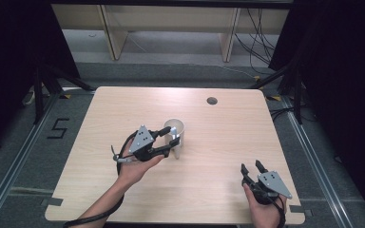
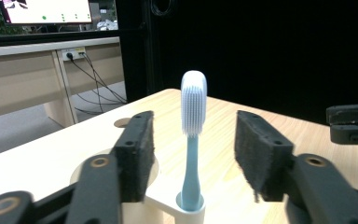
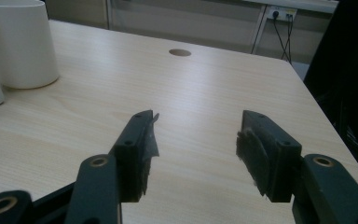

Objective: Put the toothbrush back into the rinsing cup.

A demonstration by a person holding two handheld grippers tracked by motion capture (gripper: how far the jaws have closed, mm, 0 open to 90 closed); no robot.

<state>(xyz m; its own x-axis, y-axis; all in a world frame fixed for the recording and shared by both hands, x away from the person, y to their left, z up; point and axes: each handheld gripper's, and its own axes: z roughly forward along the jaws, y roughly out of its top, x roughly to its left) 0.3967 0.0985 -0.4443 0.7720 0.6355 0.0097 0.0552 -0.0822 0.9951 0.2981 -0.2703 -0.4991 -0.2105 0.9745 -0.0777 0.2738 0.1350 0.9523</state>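
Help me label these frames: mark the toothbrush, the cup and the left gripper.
toothbrush (image 2: 193, 105): left gripper view, on the bristle head.
cup (image 3: 21, 44): right gripper view, on the white side wall.
left gripper (image 2: 193, 154): left gripper view, midway between its open fingertips, either side of the toothbrush handle.

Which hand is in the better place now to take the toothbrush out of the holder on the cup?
Left. The left tool has its open jaws on both sides of the upright toothbrush, without touching it. The right tool rests open near the table's right front corner, away from the cup.
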